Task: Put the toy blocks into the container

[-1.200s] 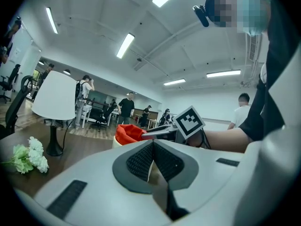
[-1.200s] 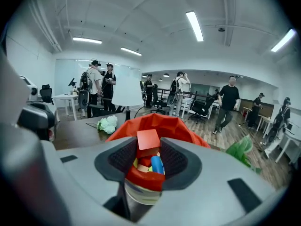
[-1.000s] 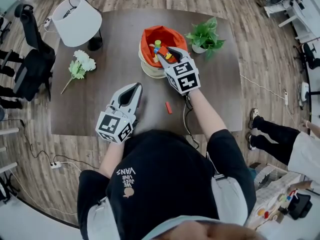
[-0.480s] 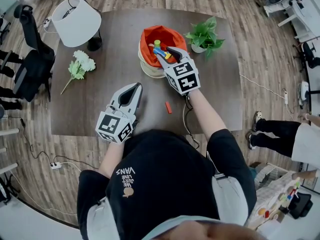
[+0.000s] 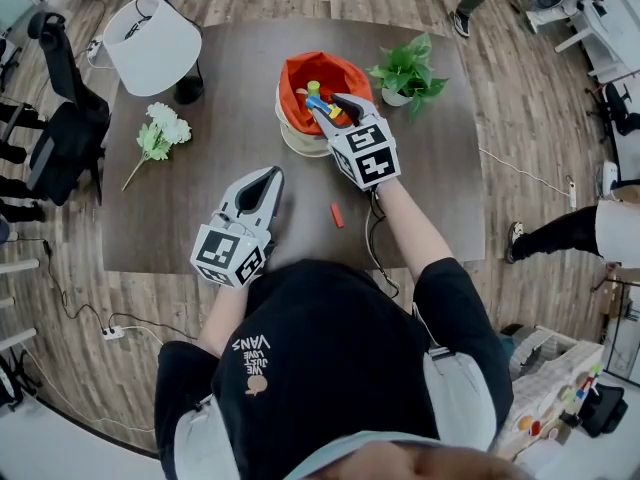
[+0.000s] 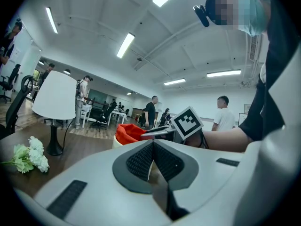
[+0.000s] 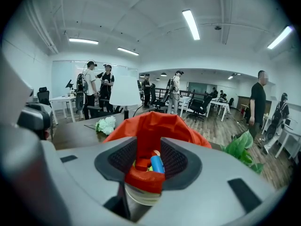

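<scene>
1. The right hand-held gripper hung over the orange-lined container with its jaws apart and nothing pinched between them. The toy blocks seen through the gap, a blue cylinder among them, lay inside the container.
2. The left hand-held gripper was down over the near half of the worktop, jaws together and empty.
3. One red block lay out on the worktop, on the person's side of the container, between the two grippers and just beside the right forearm.
4. Its long axis ran roughly away from the person, slightly slanted.
5. The block lay behind the right gripper's tips, so that gripper would probably need drawing back and tipping down. The left gripper's tips looked somewhat nearer.
</scene>
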`<action>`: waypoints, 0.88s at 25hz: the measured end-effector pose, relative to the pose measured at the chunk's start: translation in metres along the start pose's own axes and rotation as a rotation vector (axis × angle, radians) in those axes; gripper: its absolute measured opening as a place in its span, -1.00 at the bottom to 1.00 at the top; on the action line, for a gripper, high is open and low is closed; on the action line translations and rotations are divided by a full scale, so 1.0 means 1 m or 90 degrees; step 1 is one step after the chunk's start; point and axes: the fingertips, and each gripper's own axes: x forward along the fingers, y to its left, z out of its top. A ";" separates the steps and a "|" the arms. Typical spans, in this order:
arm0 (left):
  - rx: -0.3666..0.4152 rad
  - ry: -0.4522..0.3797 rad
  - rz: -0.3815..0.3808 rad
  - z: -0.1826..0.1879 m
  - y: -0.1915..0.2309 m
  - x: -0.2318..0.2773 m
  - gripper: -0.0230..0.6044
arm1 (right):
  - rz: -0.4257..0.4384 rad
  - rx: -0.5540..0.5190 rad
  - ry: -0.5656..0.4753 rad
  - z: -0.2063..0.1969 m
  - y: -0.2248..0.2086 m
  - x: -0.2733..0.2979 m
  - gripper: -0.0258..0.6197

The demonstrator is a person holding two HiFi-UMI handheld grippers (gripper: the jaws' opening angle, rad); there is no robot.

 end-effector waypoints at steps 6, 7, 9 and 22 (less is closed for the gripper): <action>0.001 -0.003 0.000 0.000 -0.001 -0.001 -0.89 | -0.001 0.002 -0.021 0.006 0.000 -0.006 -0.42; 0.001 -0.003 -0.001 0.000 -0.001 -0.002 -0.89 | -0.001 0.003 -0.026 0.007 0.000 -0.007 -0.42; 0.001 -0.004 -0.001 0.001 -0.001 -0.002 -0.89 | -0.002 0.005 -0.035 0.009 0.000 -0.009 -0.42; 0.006 -0.002 -0.024 0.002 -0.013 -0.001 -0.89 | -0.001 0.014 -0.126 0.034 0.011 -0.054 -0.53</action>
